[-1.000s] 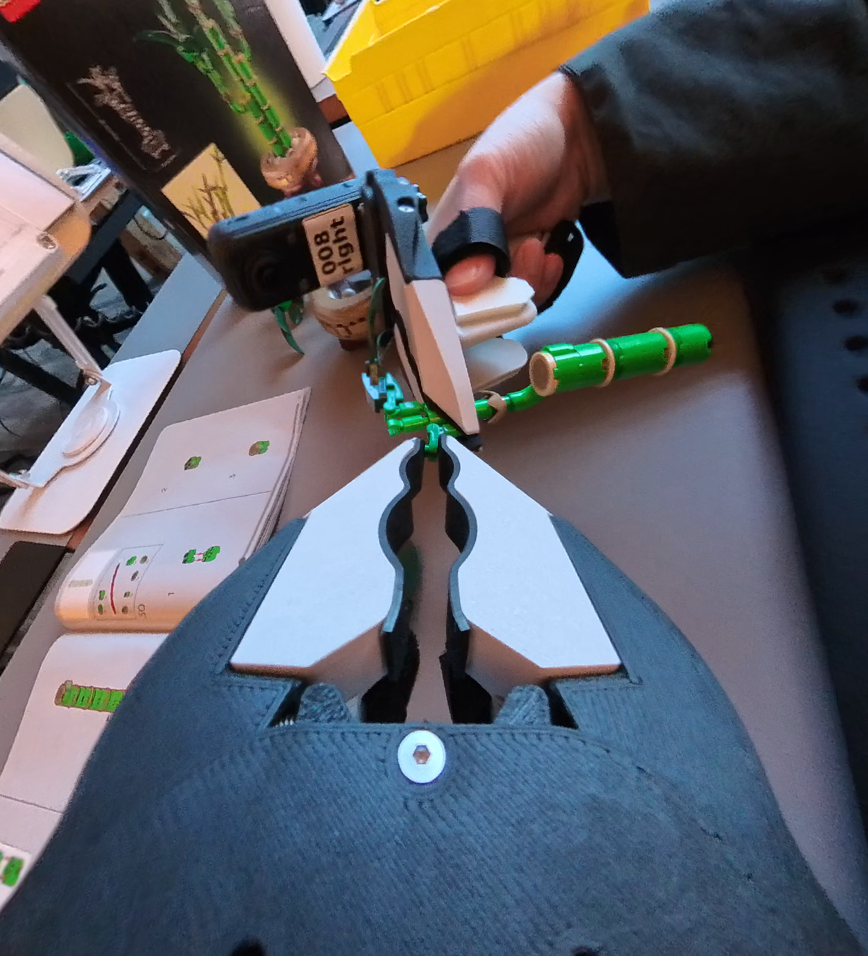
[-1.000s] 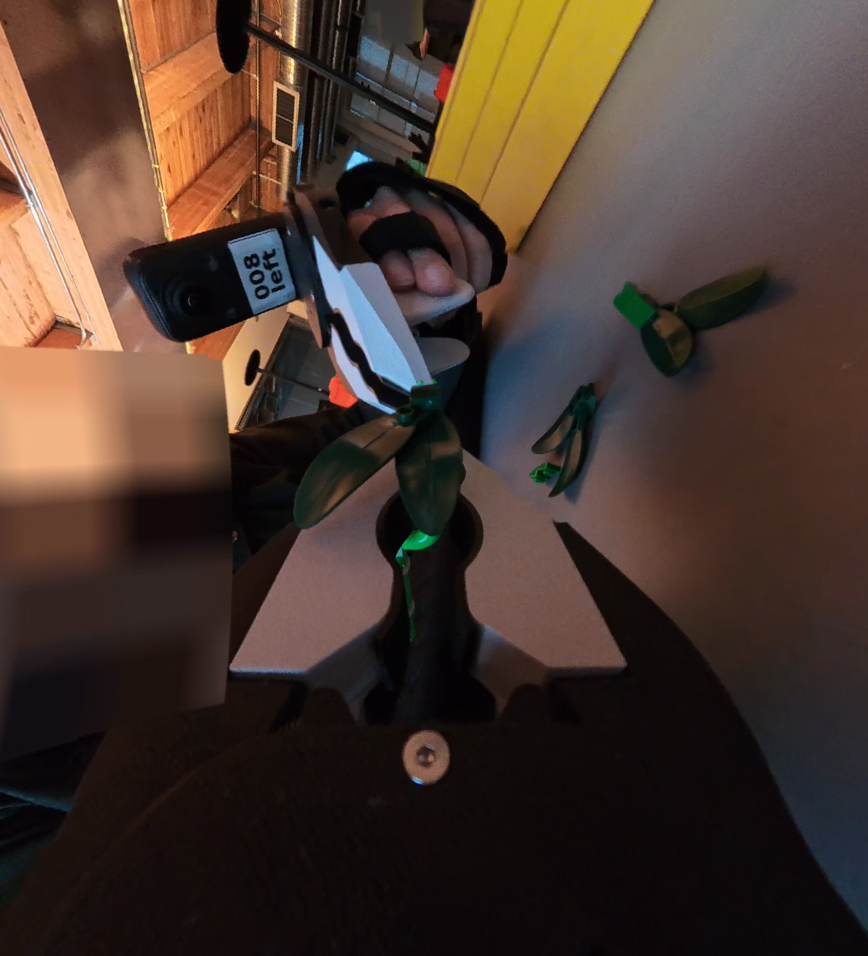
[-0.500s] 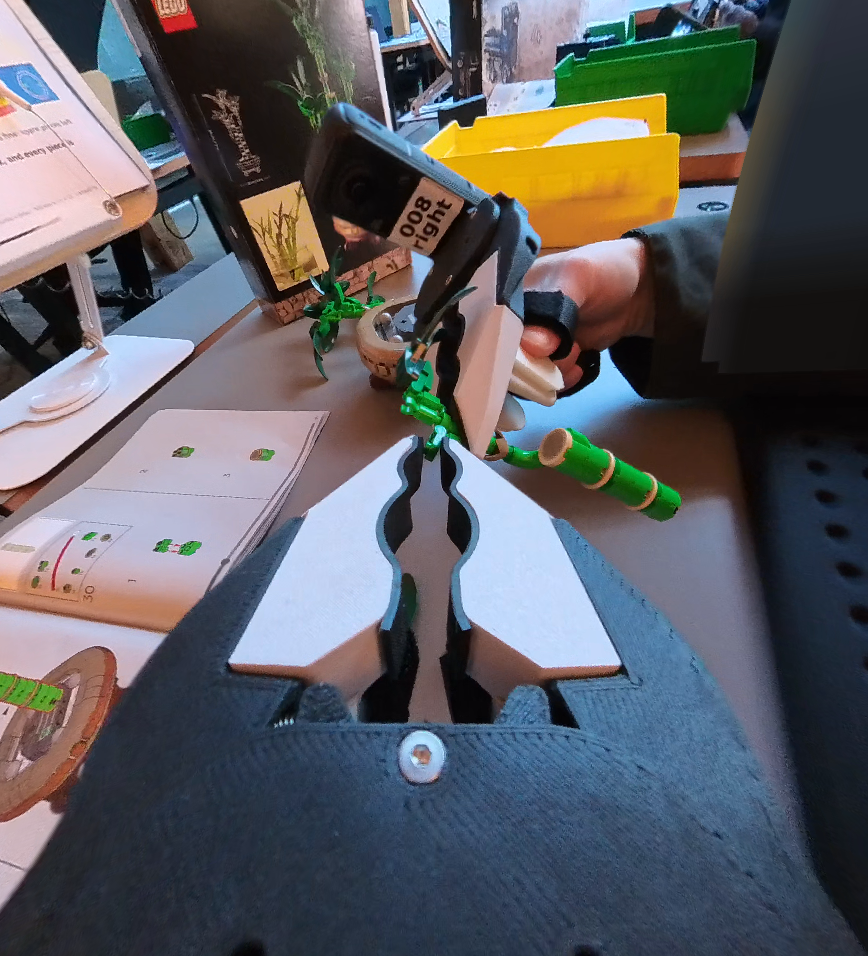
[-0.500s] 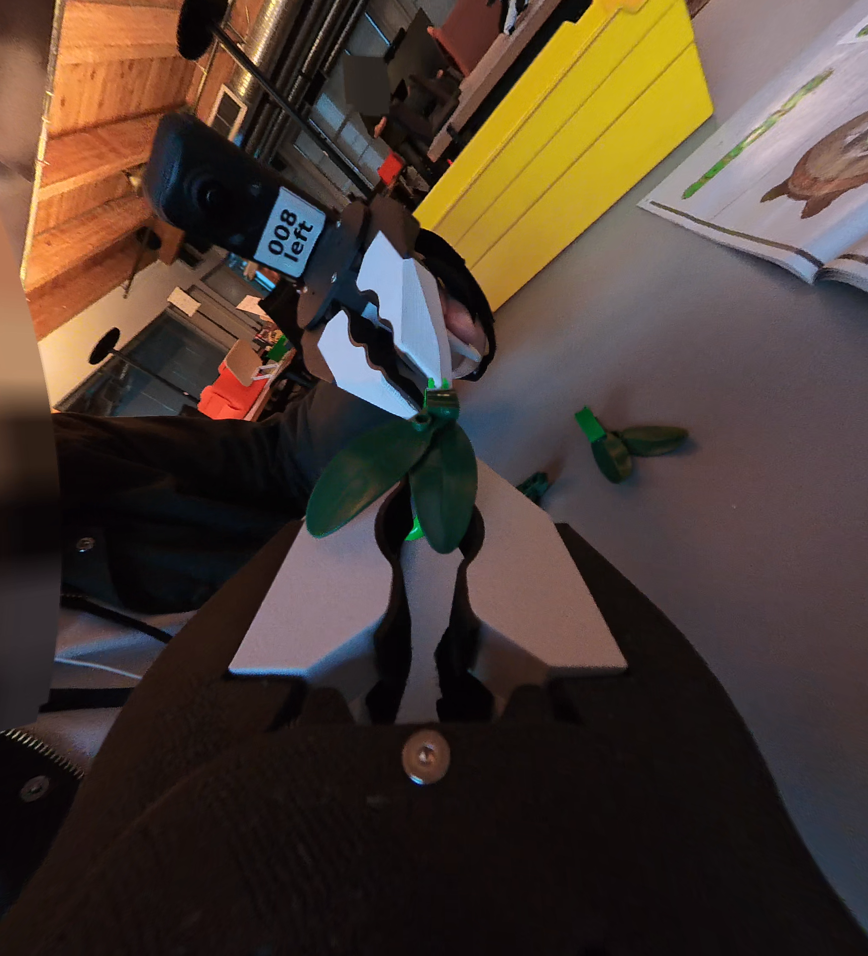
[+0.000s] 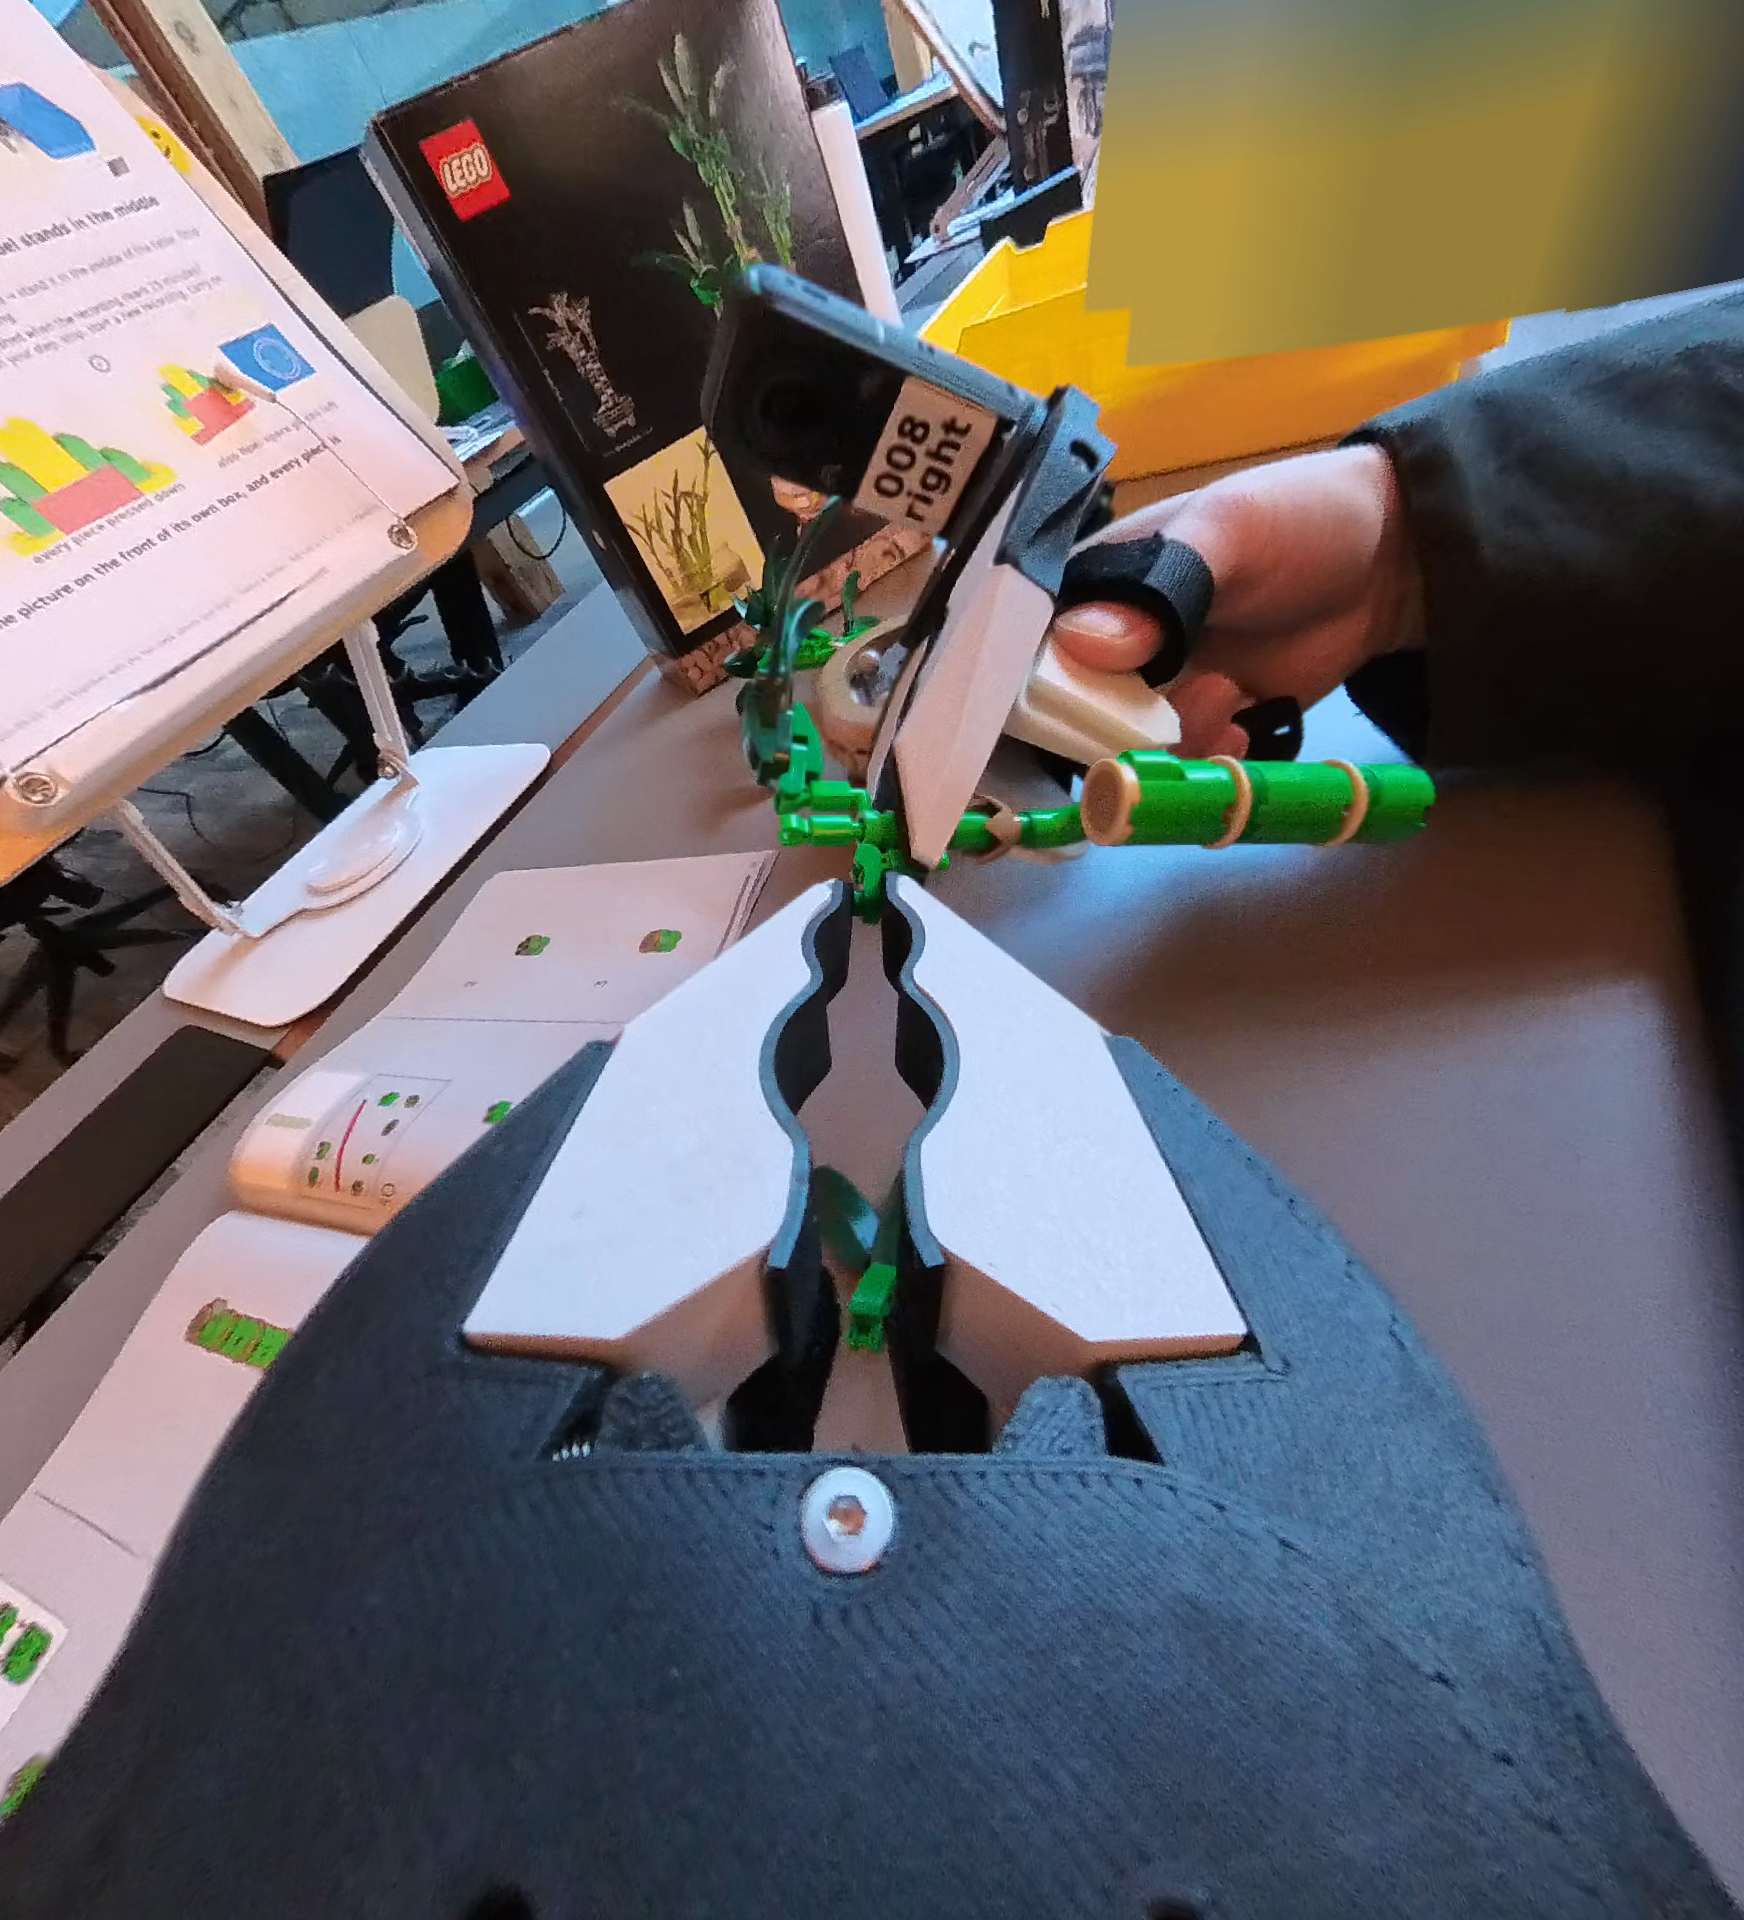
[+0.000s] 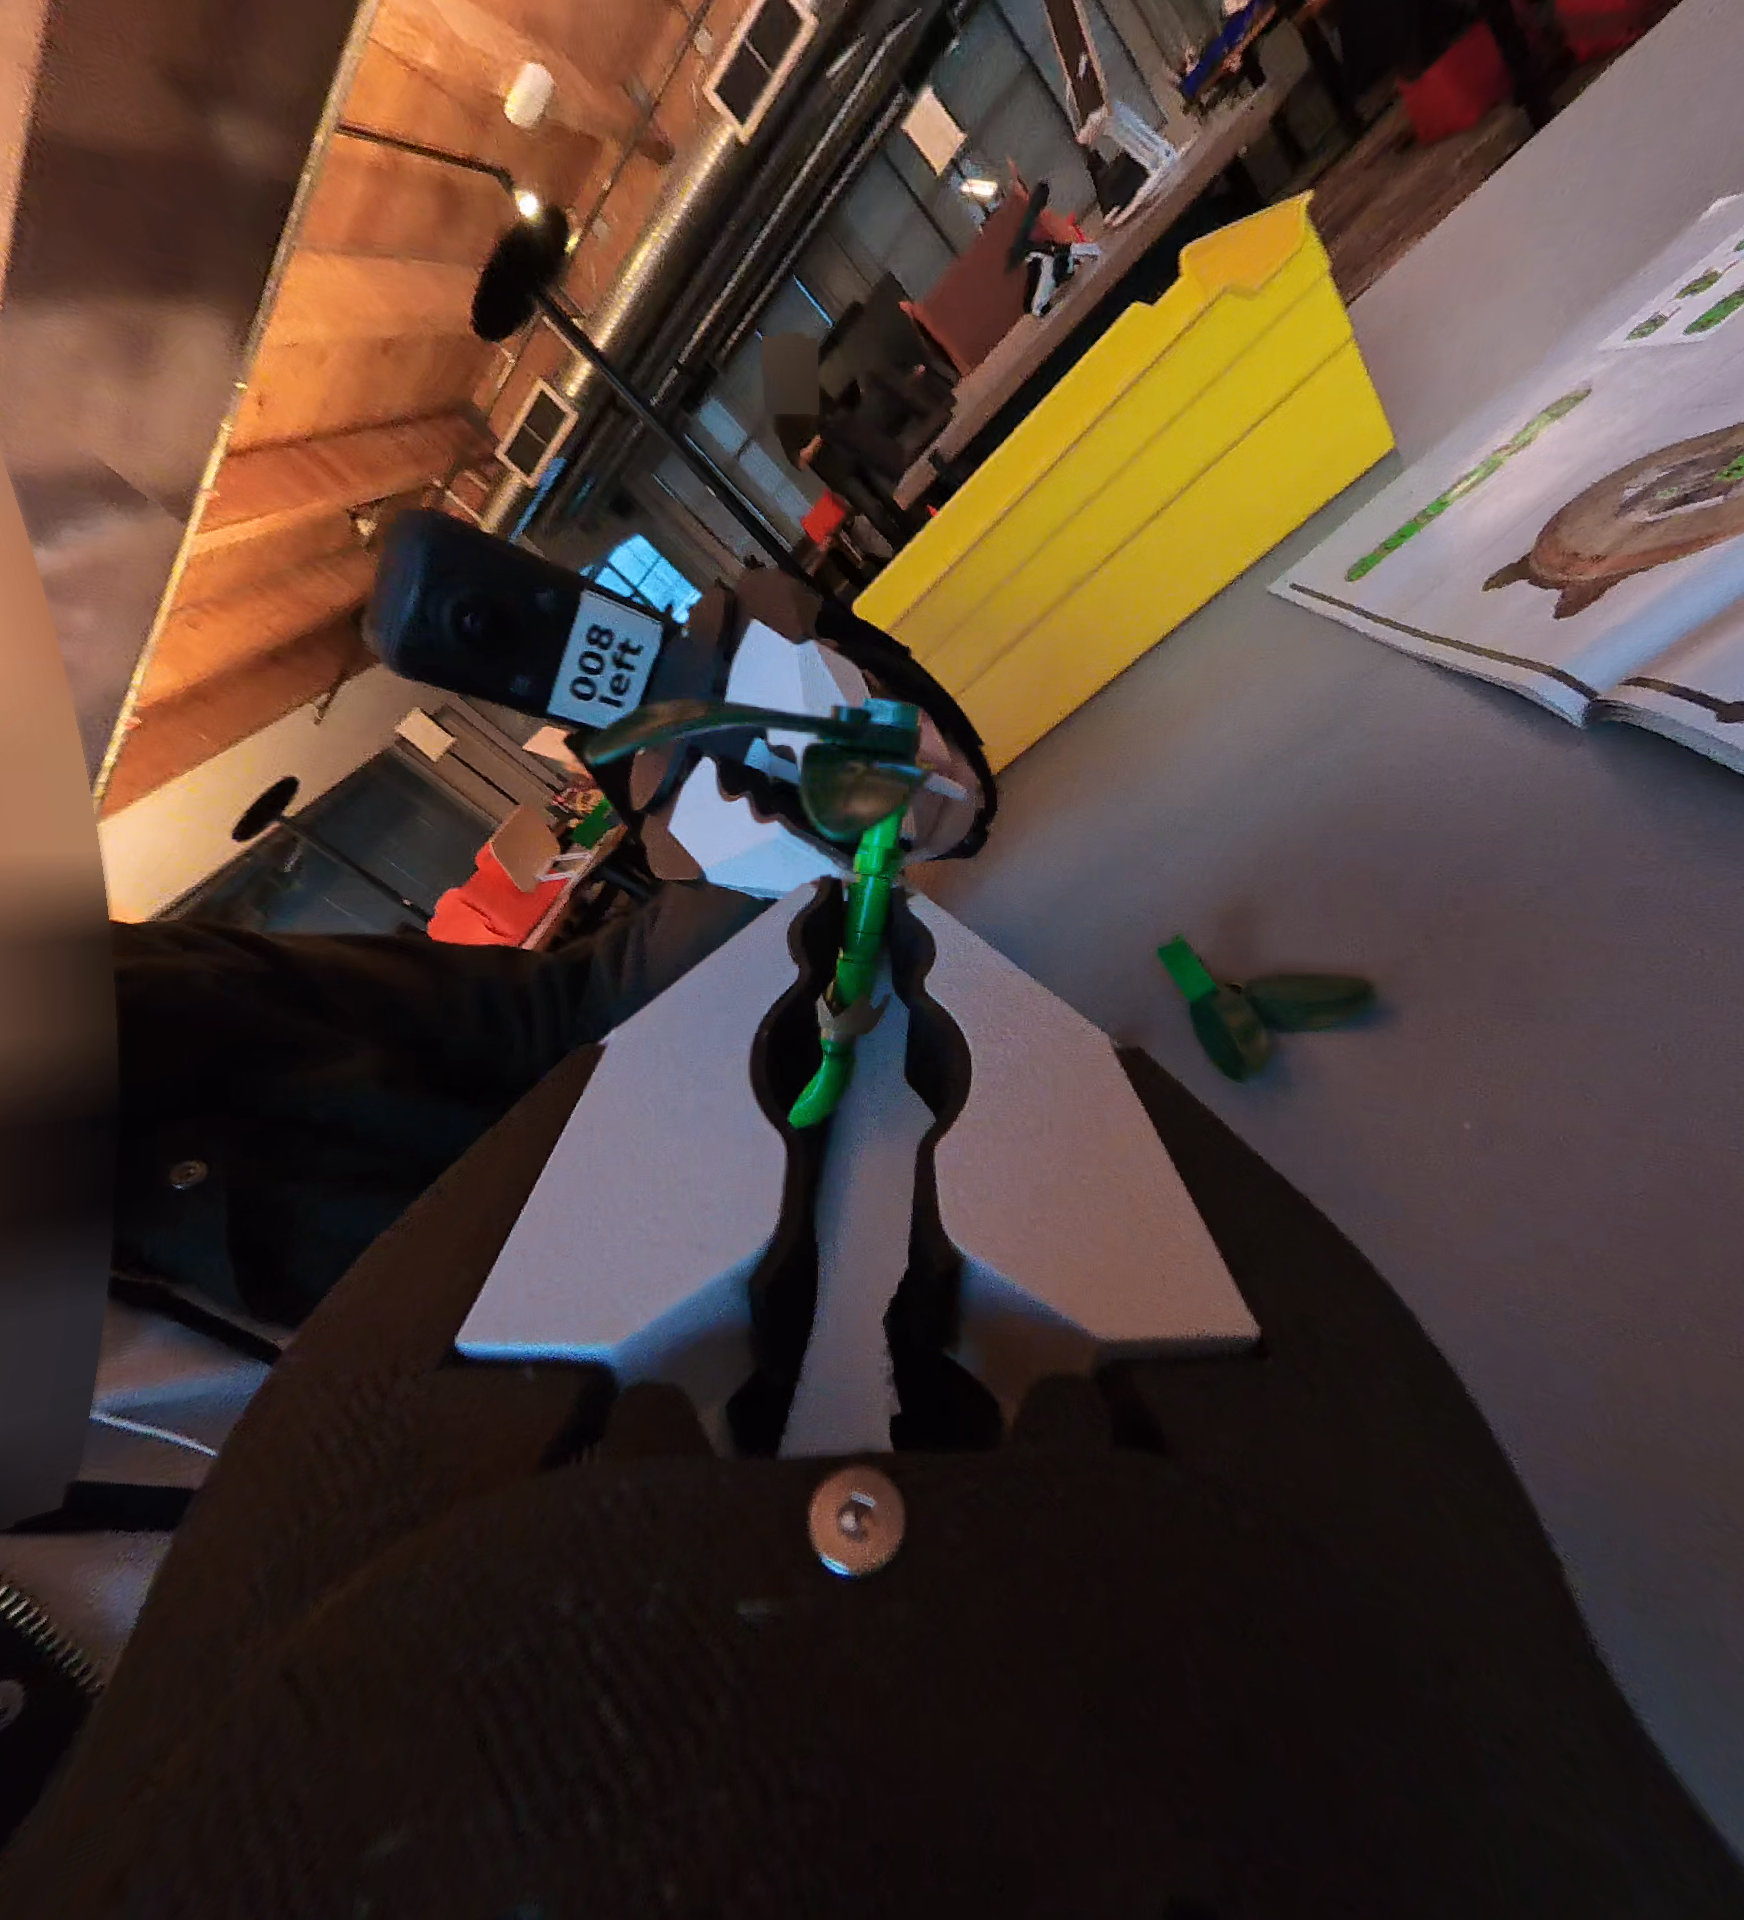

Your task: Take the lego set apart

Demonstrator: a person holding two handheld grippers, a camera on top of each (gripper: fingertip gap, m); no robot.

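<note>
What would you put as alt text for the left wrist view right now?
The left gripper, its white fingers nearly closed, pinches a thin green lego branch that the right gripper also grips from above. A thick green bamboo stalk sticks out to the right above the grey table, with an open instruction booklet lying at left.

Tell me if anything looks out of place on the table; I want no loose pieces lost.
Two bits lie loose on the grey table: a dark green leaf piece beside the right gripper, and another small leaf piece under the left gripper. Both grippers pinch the thin green branch. Nothing looks broken.
</note>
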